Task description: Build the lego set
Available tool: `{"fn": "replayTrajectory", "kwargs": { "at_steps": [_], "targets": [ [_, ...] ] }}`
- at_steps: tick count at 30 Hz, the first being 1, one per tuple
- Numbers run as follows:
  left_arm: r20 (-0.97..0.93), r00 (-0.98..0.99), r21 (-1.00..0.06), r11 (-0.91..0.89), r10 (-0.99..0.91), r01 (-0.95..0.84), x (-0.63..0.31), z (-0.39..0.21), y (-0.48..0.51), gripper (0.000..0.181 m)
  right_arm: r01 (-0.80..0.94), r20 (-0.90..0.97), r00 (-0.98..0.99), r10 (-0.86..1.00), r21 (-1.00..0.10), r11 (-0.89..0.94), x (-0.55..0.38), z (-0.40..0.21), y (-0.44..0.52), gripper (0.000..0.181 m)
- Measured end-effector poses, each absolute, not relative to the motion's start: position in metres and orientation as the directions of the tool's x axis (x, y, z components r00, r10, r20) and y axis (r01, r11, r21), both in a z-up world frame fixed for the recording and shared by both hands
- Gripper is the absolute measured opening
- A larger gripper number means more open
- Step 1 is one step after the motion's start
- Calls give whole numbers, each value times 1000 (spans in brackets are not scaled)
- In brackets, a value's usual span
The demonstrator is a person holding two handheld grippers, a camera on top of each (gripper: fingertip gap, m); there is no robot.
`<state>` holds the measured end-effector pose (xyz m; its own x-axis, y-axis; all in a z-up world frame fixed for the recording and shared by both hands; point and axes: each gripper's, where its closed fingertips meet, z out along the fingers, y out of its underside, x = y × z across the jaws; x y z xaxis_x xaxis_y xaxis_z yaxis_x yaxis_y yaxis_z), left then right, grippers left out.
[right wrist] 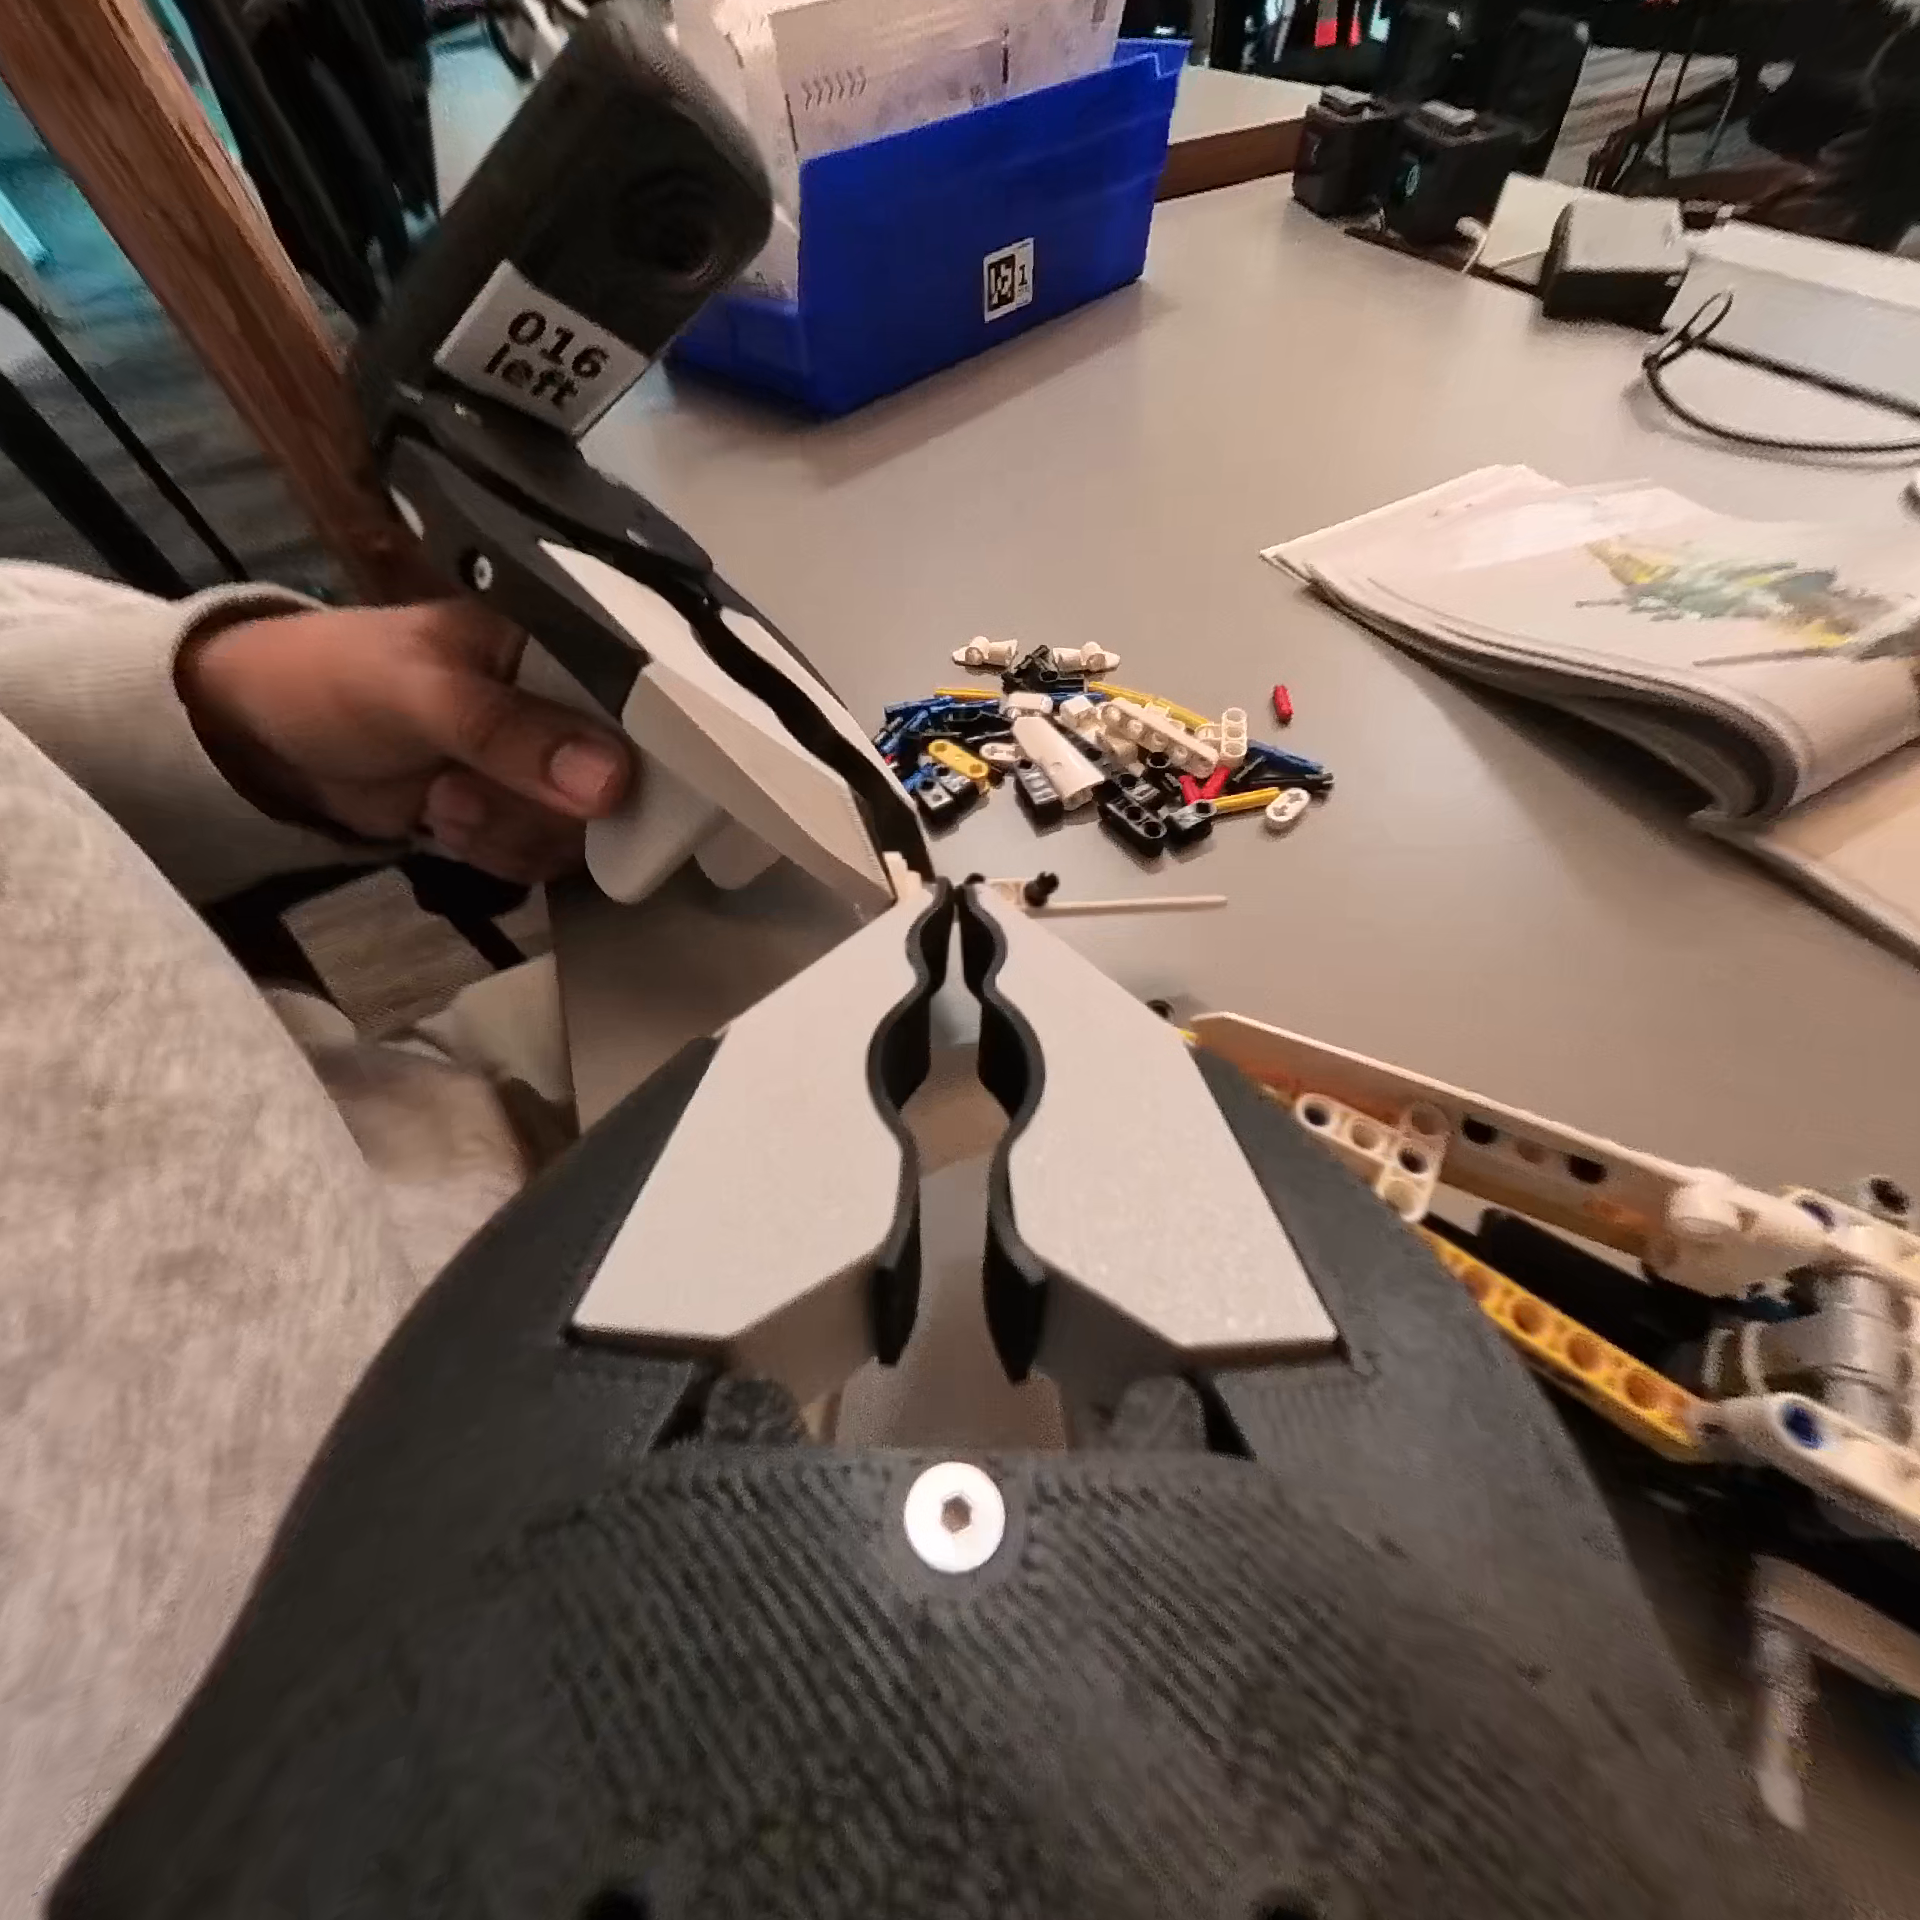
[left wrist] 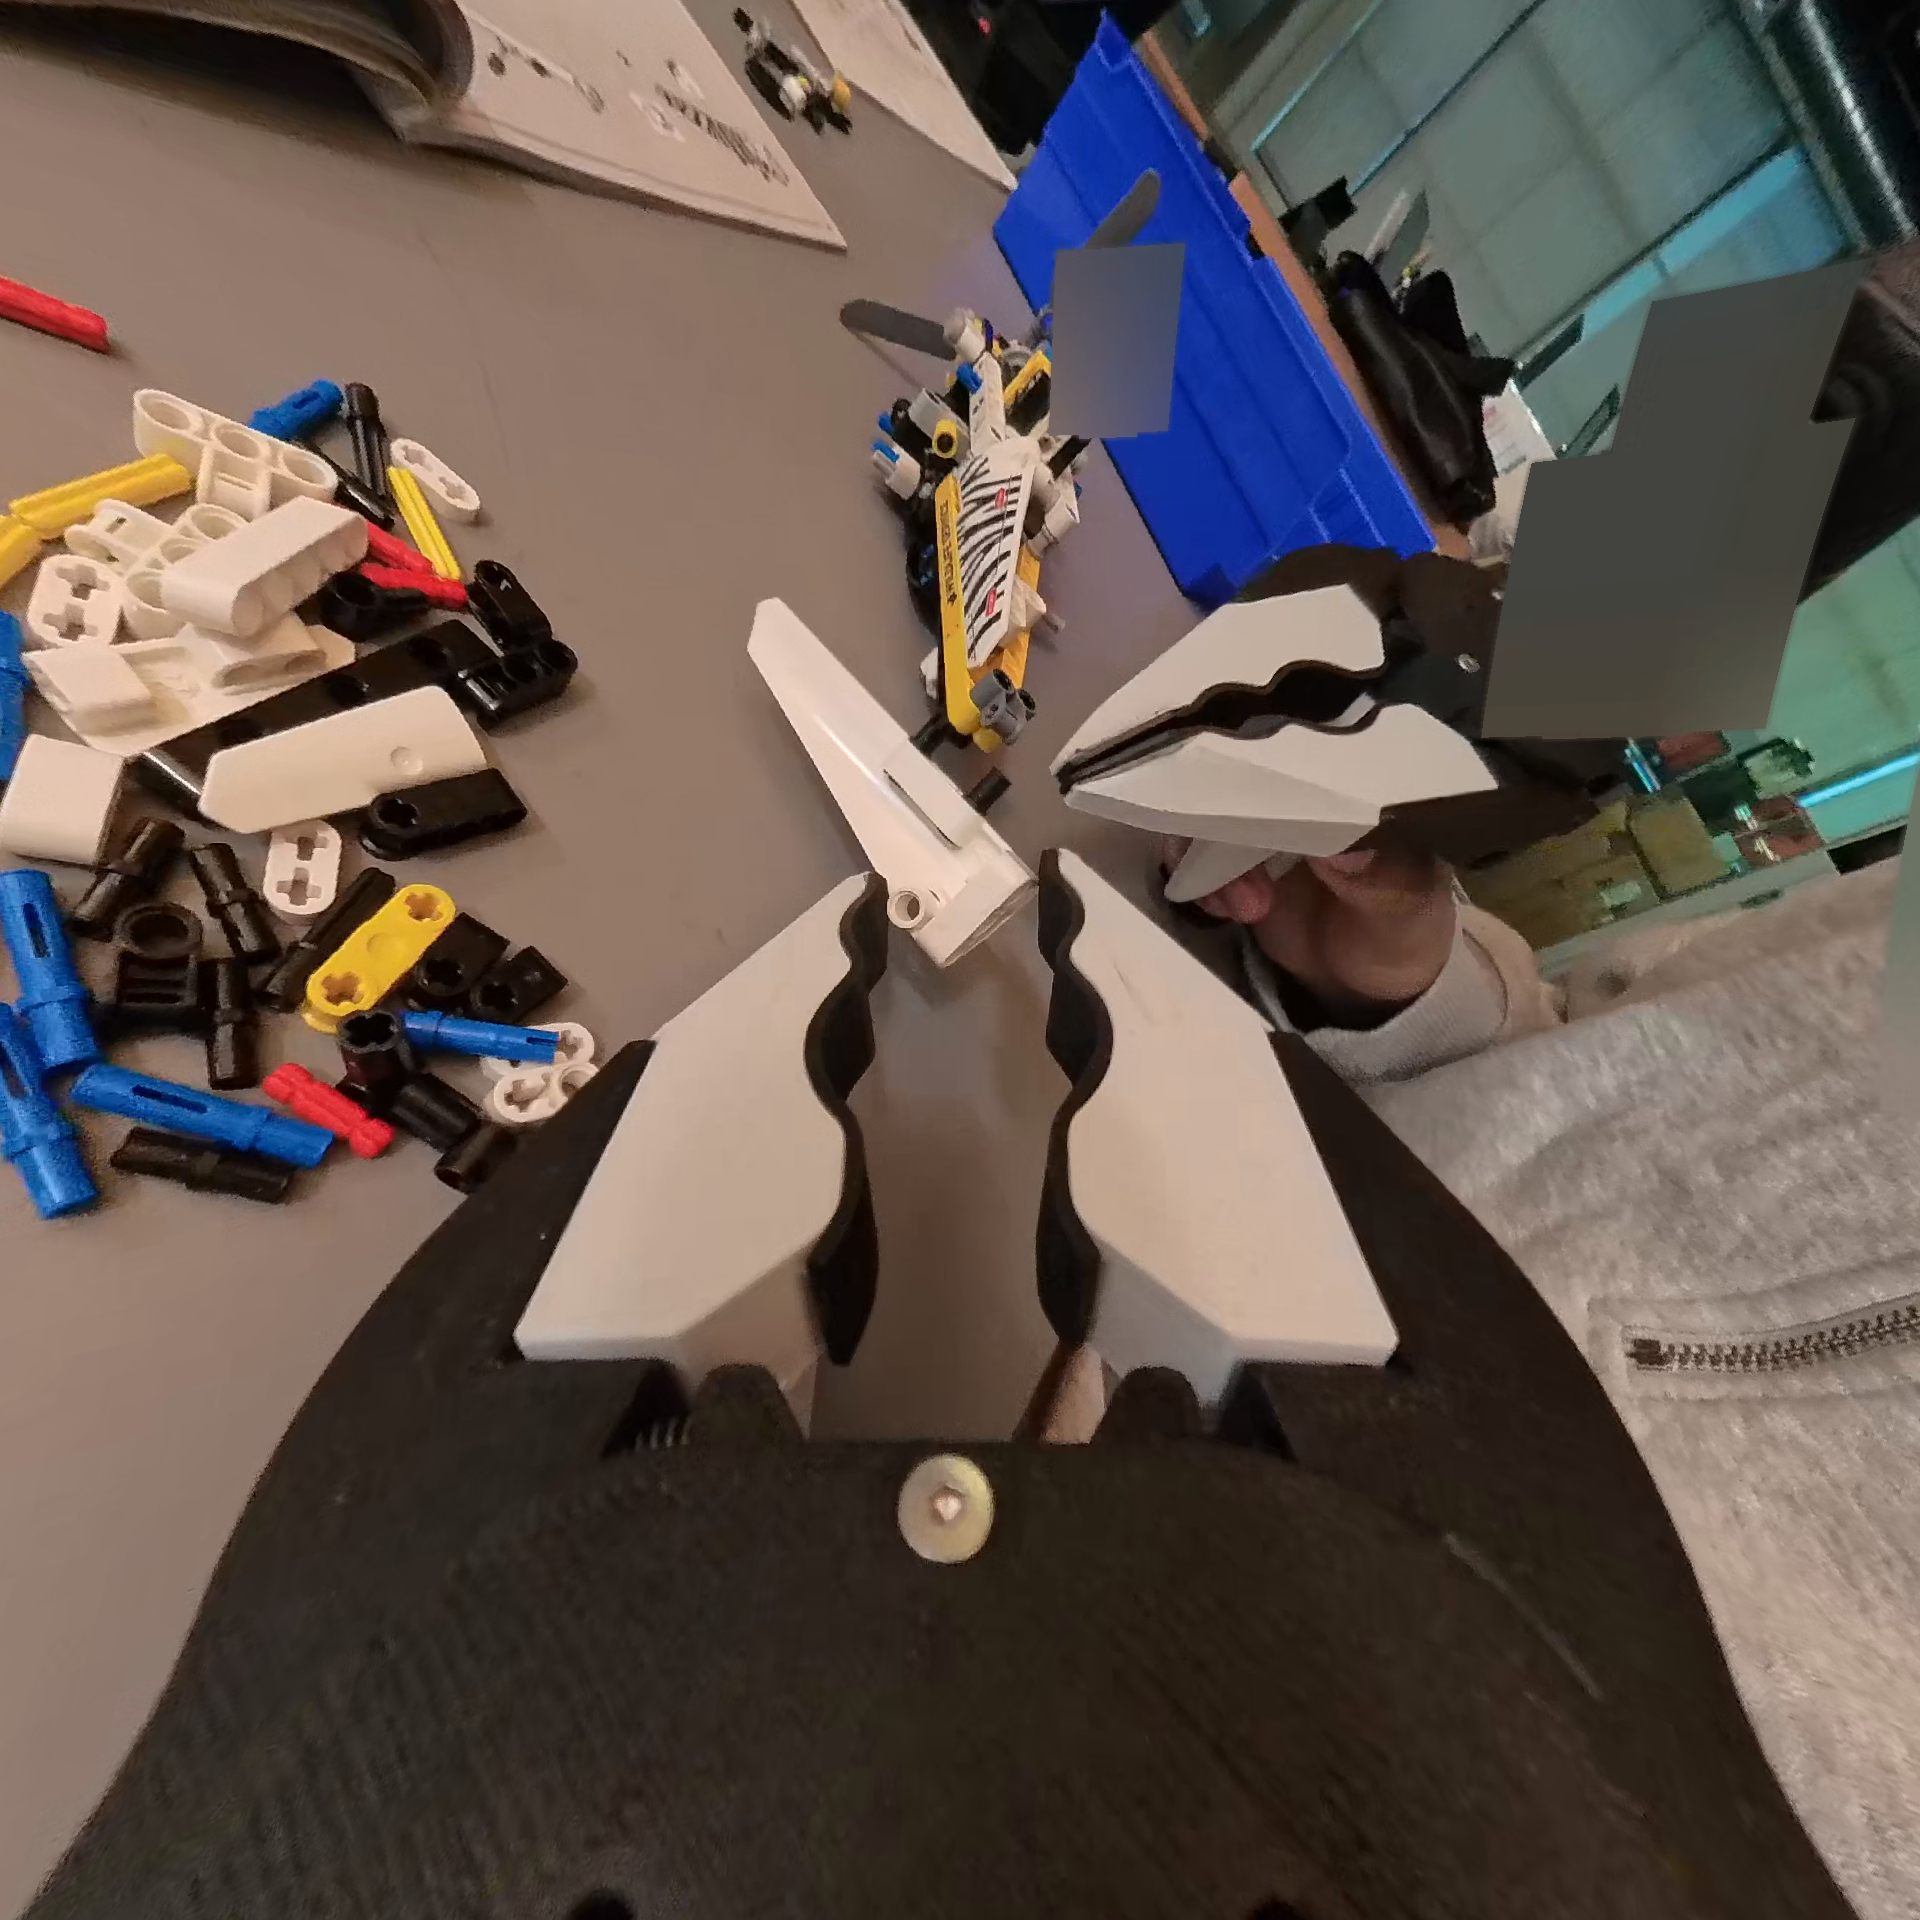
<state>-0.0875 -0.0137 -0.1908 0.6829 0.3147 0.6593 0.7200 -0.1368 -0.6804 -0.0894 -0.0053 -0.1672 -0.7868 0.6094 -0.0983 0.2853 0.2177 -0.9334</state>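
Note:
My left gripper is shut on the wide end of a long white wing panel, which points away over the grey table. A black pin sticks out of the panel's right side. My right gripper is shut, with nothing visible in it, and its tips are just right of that pin. In the right wrist view, my right gripper meets the left gripper, with the panel edge-on and the pin beside the tips. The partly built yellow, white and black model lies on the table.
A pile of loose white, black, blue, yellow and red parts lies left of the panel. An open instruction booklet and a blue bin sit farther back. The person's grey sweater is at the near table edge.

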Motion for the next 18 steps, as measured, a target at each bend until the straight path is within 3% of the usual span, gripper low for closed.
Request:
{"fn": "replayTrajectory", "kwargs": {
  "at_steps": [6,18],
  "targets": [
    [641,698,-705,-115,321,700,-89,-188,-15,30,319,-170,-761,626,-939,132,-97,-160,-4,0],
    [616,719,-728,-116,320,676,-87,-186,-15,30,330,-162,-763,625,-930,161,-96,-165,-10,6]
  ]
}}
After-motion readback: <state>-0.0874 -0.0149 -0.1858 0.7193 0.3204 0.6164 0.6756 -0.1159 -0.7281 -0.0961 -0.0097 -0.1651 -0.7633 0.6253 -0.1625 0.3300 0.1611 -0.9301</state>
